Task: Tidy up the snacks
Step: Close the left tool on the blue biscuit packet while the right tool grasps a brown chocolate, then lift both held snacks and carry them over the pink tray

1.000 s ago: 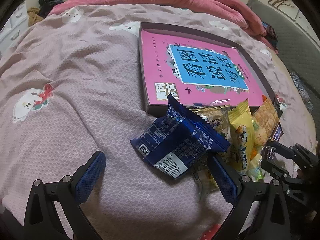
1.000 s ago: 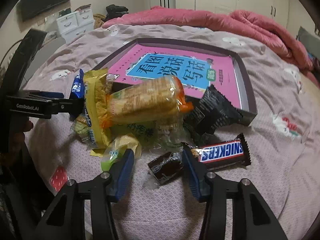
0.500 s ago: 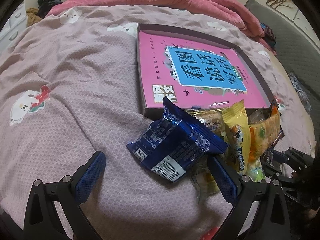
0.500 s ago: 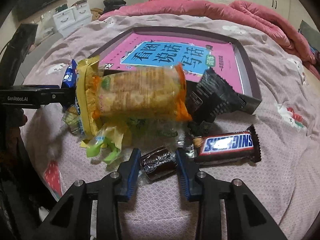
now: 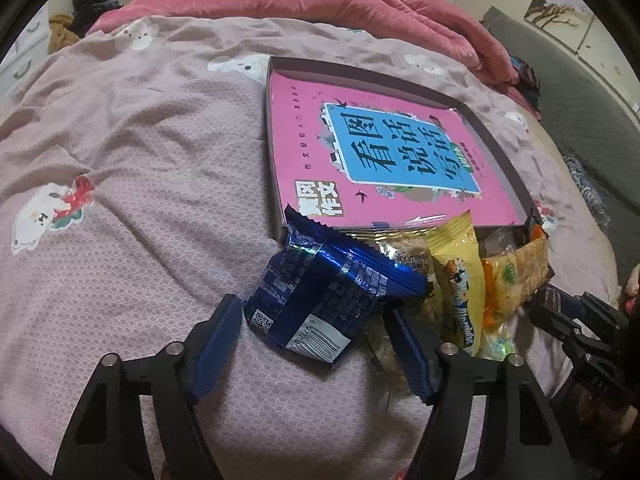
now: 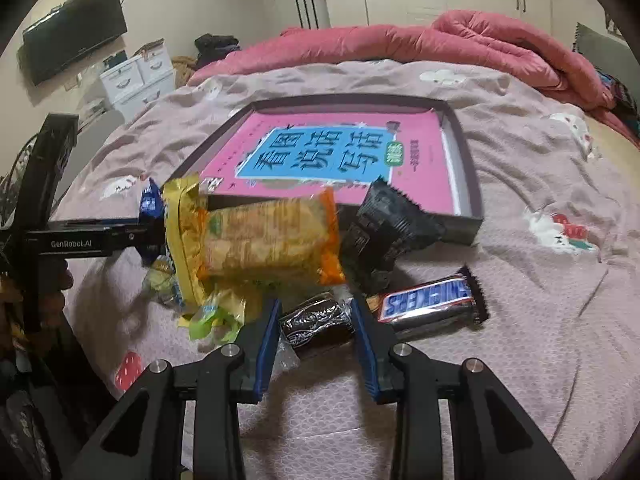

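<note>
Blue foil is crinkling between my left gripper [image 5: 316, 344] fingers: I am straddling the blue snack packet [image 5: 324, 300] with the jaws at a middling width, the left pad just touching its corner and the right pad a little off its far side, so nothing is clamped yet. My right gripper [image 6: 316, 332] is bracketing the small dark wrapped chocolate [image 6: 318, 320], jaws narrow and both pads right against its ends; whether they are truly pinching I cannot tell.

Both pieces are lying on the mauve bedspread [image 5: 132, 168] at the near edge of the snack pile, just short of the shallow box [image 6: 466, 168] that is holding the pink book [image 6: 336, 152].

To do this well, I am judging that the left should be closing across the packet's body, not its loose crimped edge, since foil like this slides. The right should be squeezing gently and lifting straight up, because the Snickers bar [image 6: 428, 304] and the orange cracker pack [image 6: 272, 236] are sitting close enough to get dragged along.
</note>
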Demonstrator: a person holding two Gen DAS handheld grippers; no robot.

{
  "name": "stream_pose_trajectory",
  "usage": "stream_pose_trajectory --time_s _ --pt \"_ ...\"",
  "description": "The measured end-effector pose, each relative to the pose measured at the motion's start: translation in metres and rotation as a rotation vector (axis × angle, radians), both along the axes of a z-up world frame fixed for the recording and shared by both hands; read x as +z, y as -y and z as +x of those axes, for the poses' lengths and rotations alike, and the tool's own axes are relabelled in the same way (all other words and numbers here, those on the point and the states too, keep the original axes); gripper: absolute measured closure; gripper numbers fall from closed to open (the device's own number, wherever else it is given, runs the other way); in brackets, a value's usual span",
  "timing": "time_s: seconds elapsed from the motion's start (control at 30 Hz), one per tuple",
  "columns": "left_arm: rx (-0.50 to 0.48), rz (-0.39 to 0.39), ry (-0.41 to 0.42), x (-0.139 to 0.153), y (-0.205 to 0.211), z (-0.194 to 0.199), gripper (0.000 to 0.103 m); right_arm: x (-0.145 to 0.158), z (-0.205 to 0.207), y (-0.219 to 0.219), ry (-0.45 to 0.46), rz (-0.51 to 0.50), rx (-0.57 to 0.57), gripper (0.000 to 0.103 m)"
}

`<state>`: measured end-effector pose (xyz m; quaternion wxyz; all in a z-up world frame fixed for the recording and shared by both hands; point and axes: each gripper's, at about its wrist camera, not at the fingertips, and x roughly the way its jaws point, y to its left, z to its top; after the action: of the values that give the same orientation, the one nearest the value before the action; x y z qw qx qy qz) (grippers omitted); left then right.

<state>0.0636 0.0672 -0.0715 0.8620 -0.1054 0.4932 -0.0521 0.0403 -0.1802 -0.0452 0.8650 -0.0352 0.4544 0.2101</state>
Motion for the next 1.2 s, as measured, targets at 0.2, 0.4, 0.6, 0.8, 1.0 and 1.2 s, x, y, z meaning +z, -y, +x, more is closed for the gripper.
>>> stream_pose_trajectory --time_s 0.2,0.4,0.6,0.8,1.0,1.2 --pt "0.007 -0.005 0.010 0.002 -0.002 -0.002 0.037 0.007 0.001 0.007 0.020 0.025 -0.035 0.067" --pt "0.028 -0.047 0.012 0.004 -0.010 -0.005 0.040 0.010 0.002 0.012 0.031 0.036 -0.055 0.067" --pt "0.040 -0.061 0.039 0.012 -0.014 -0.010 0.041 0.021 -0.003 0.012 0.094 0.030 -0.062 0.067" --pt "0.056 -0.053 0.082 0.026 -0.017 -0.015 0.041 0.028 -0.004 0.016 0.123 0.039 -0.079 0.067" --pt "0.065 -0.064 0.123 0.041 -0.019 -0.019 0.041 0.036 -0.002 0.021 0.151 0.051 -0.103 0.067" --pt "0.061 -0.060 0.166 0.056 -0.015 -0.015 0.041 0.049 0.005 0.024 0.189 0.065 -0.121 0.067"
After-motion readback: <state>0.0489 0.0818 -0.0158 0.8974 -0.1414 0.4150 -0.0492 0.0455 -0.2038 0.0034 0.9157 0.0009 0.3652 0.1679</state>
